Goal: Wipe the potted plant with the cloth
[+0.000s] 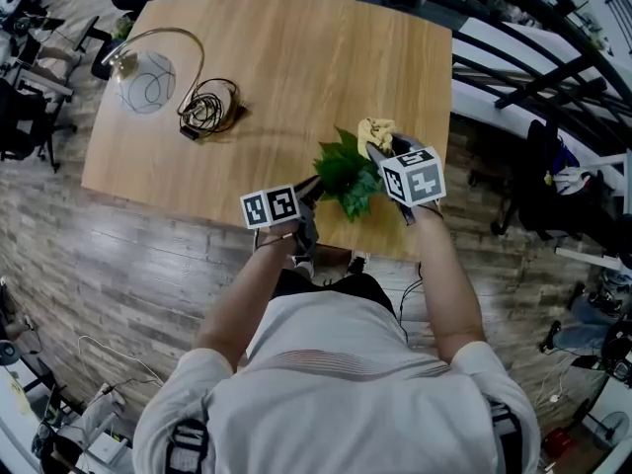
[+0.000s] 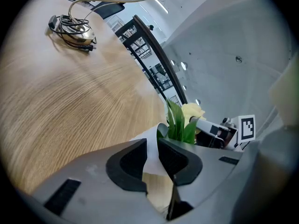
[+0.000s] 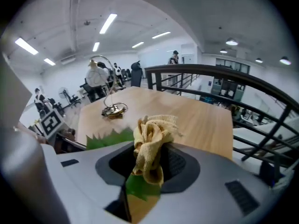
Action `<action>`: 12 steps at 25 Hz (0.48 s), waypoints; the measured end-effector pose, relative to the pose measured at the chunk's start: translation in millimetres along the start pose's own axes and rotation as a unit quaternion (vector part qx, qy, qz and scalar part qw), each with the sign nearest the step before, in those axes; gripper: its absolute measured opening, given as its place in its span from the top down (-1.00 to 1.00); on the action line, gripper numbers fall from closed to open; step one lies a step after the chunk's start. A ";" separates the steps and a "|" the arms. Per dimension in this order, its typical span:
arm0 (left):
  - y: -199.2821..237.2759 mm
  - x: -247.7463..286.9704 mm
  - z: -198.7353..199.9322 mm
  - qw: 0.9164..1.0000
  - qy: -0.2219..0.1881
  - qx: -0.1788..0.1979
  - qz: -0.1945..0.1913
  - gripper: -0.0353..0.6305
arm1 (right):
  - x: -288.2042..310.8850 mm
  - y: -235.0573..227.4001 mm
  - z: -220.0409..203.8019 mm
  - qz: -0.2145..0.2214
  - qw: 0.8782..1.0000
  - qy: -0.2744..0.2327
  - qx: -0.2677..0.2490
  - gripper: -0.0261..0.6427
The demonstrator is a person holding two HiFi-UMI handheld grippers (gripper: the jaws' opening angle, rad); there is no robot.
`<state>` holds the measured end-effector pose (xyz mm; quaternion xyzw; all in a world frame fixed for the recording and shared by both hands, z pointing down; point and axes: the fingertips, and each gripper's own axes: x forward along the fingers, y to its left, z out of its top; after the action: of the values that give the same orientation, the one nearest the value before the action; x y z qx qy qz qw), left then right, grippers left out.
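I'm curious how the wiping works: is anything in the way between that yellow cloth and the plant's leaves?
Nothing visible. The right gripper grips the cloth right over the leaves of the potted plant. The left gripper only clamps the rim of the pot, from the other side.

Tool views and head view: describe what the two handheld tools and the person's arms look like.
The left tool and right tool match. Both have smooth light-grey shells and black textured pads set in rounded dark recesses. Each carries a white marker cube printed with black squares. The person wears a white short-sleeved shirt with fine stripes across the back, and the forearms are bare.
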<state>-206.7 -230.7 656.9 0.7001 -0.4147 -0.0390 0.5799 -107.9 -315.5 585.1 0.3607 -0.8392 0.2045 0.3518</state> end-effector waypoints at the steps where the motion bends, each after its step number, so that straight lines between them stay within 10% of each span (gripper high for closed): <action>1: 0.7 -0.5 0.3 1.000 -0.001 -0.001 0.000 0.66 | -0.9 -13.0 -5.7 -0.019 1.000 0.005 0.004 0.36; 12: -13.1 -10.8 20.4 0.998 -0.023 0.064 -0.007 0.48 | -75.8 -46.1 -29.5 -0.057 0.988 -0.109 0.090 0.36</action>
<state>-217.7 -240.0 634.6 0.7374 -0.4249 -0.0330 0.5240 -23.0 -293.1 552.9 0.4587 -0.8287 0.2179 0.2352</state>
